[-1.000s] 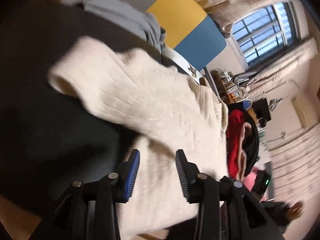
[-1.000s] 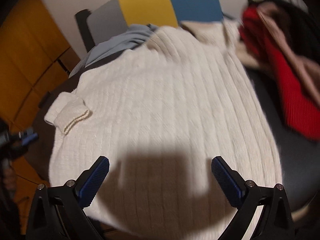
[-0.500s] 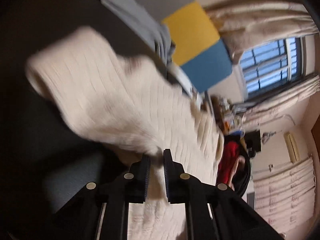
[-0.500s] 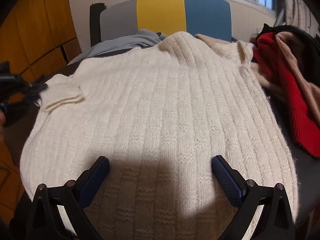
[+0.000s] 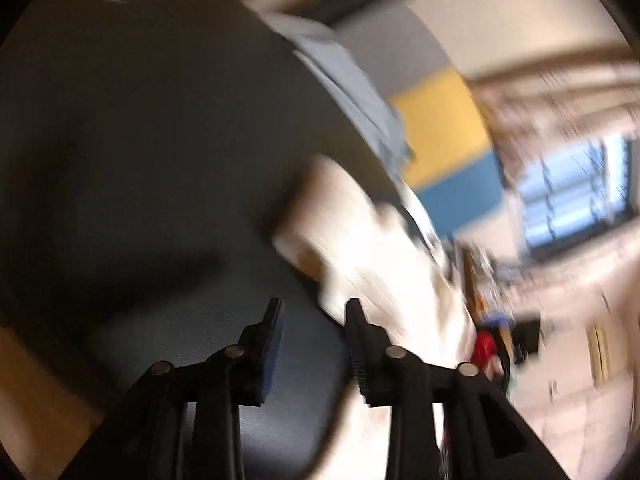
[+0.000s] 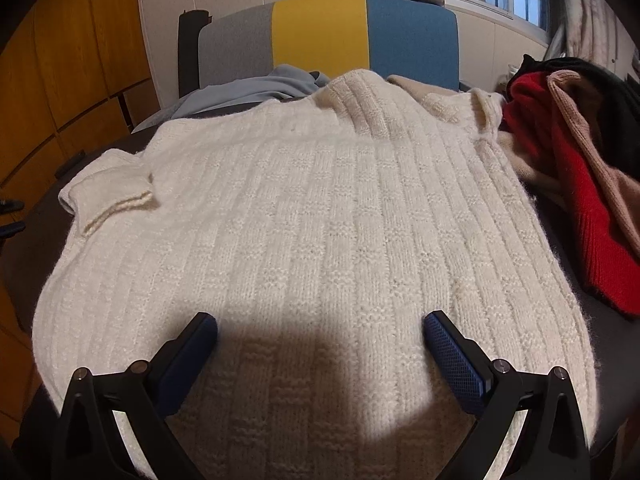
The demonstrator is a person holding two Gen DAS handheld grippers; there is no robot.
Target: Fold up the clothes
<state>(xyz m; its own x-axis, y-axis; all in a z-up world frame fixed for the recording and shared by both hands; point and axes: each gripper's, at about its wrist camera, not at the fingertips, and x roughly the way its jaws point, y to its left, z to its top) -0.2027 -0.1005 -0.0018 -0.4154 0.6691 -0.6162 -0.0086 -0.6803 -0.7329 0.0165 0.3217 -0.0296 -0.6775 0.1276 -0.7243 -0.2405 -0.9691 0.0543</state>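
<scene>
Lying flat across the dark tabletop [image 6: 568,312], the cream sweater [image 6: 312,216] fills the middle of the right wrist frame, with 1 sleeve cuff [image 6: 108,196] folded in at centre left, which I judge is the start of the fold. My right gripper [image 6: 320,344] hovers at the lower edge over the hem, its 2 jaws wide and empty. In the blurred left view my left gripper [image 5: 314,340] sits at bottom centre, jaws opening with nothing between them, just beside the sweater. Red clothes [image 6: 560,168] wait at the right.
</scene>
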